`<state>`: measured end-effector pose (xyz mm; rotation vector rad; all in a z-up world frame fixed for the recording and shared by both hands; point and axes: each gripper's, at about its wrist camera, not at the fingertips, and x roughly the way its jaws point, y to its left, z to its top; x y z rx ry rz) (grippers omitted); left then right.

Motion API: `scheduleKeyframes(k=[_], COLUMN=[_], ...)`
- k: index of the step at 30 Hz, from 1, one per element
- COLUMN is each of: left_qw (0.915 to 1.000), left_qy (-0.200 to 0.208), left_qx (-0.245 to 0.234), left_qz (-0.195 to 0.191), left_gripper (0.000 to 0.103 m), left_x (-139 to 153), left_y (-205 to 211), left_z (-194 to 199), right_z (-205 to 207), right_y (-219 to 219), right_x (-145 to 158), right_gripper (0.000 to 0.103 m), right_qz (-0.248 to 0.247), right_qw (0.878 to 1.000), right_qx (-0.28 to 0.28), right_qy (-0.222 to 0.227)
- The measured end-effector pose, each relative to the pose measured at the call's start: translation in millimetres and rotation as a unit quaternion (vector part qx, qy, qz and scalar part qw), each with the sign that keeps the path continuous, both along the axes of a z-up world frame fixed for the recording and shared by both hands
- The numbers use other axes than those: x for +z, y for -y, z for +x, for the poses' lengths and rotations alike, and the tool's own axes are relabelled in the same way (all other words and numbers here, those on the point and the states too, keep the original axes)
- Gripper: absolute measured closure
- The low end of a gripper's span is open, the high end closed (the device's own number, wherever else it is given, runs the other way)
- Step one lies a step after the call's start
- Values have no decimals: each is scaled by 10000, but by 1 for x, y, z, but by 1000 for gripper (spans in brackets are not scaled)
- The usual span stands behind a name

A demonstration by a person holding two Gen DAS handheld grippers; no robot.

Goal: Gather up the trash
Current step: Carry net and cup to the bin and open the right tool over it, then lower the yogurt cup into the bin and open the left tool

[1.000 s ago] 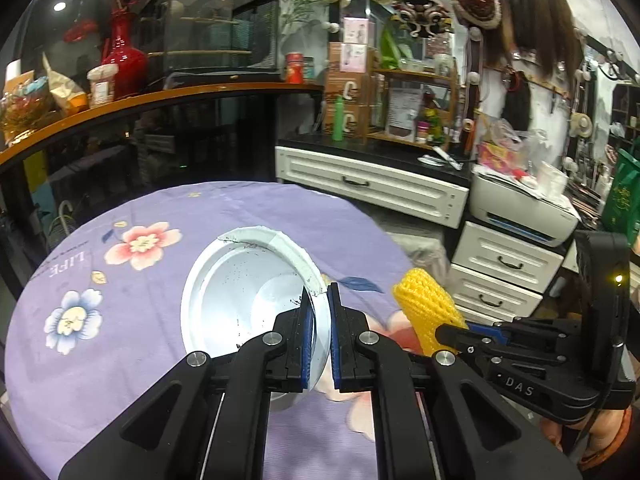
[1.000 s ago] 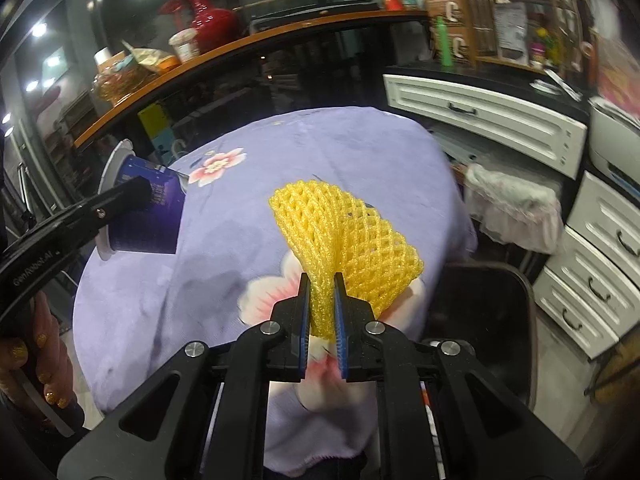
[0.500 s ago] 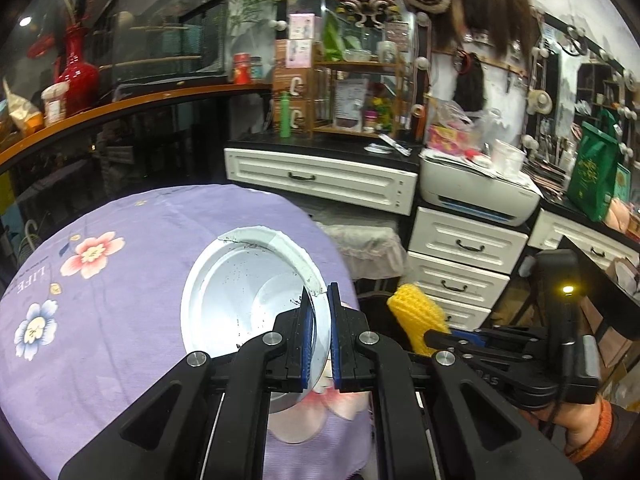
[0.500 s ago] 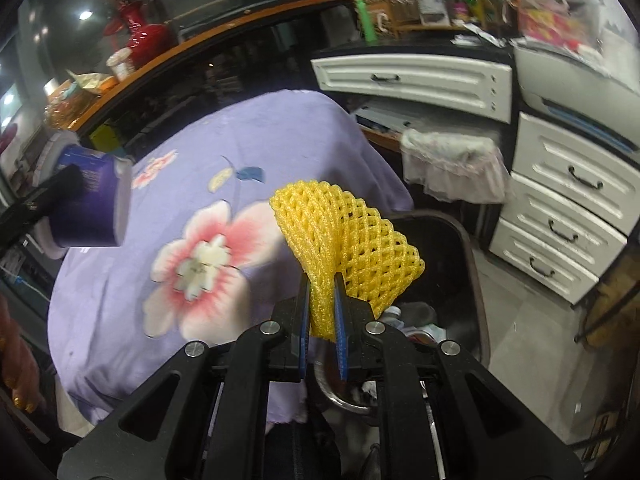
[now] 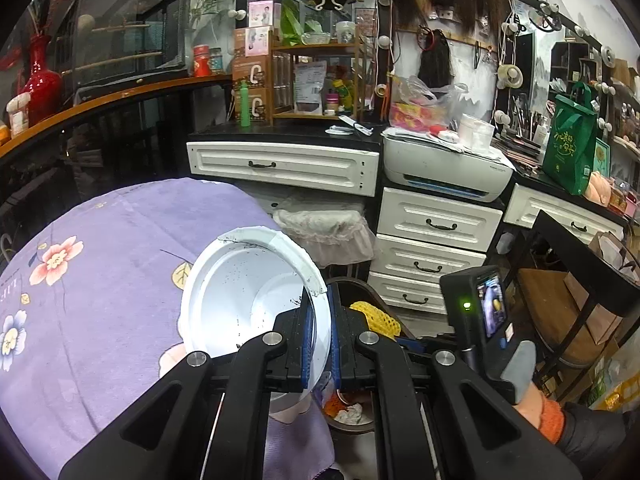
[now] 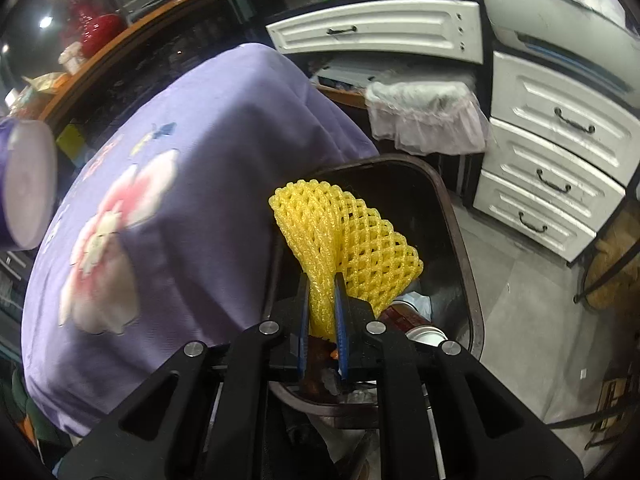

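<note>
My left gripper (image 5: 320, 340) is shut on the rim of a white paper cup (image 5: 244, 300), its open mouth facing the camera, held over the table's right edge. The cup's purple outside and white base show at the far left of the right wrist view (image 6: 24, 184). My right gripper (image 6: 322, 320) is shut on a yellow foam fruit net (image 6: 348, 248) and holds it above the open dark trash bin (image 6: 452, 216). The net (image 5: 376, 318) and bin (image 5: 352, 416) also show in the left wrist view, just right of the cup.
A round table with a purple flowered cloth (image 6: 160, 184) stands left of the bin. White drawers (image 6: 552, 148), a lace-covered stool (image 6: 424, 116) and a printer (image 5: 444, 168) lie beyond. The bin holds cans and crumpled paper (image 6: 420, 328). A black metal rack (image 5: 580, 264) stands at the right.
Both grippers have swung right, off the table top toward the bin. The net now hangs over the bin's opening, and the cup has come to the table's edge.
</note>
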<state>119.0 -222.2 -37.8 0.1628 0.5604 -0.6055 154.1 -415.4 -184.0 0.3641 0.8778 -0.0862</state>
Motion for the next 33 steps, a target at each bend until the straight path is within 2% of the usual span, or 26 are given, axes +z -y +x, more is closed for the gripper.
scheduleKeyframes(k=[1,4,5,19,28,33], left_qw=[10000,10000,9999,9986,9936,9899], left_qy=[-9,-71,-82,-312,-745,-1025], left_qx=[-11,-68,-89,-418,-831,-921], left_qz=[5,4,17,129,162,339], left_gripper=[95,95,95,95,95,95], left_x=[-1,-3,-4,-24,-43,-63], left_y=[2,6,8,31,60,80], left_z=[0,2,2,12,27,37], right_z=[1,1,0,-34,-62,-74], right_y=[1,4,5,17,43,55], right_x=[-3,-8,-8,18,34,34], right_gripper=[82,55,51,51,51,51], right_qz=[3,-35,-44,-251,-264,-252], right_qw=[10000,9999,9999,9987,9960,9946], right_qx=[-17,-131,-150,-379,-767,-942], right_qy=[-36,-54,-37,225,384,353])
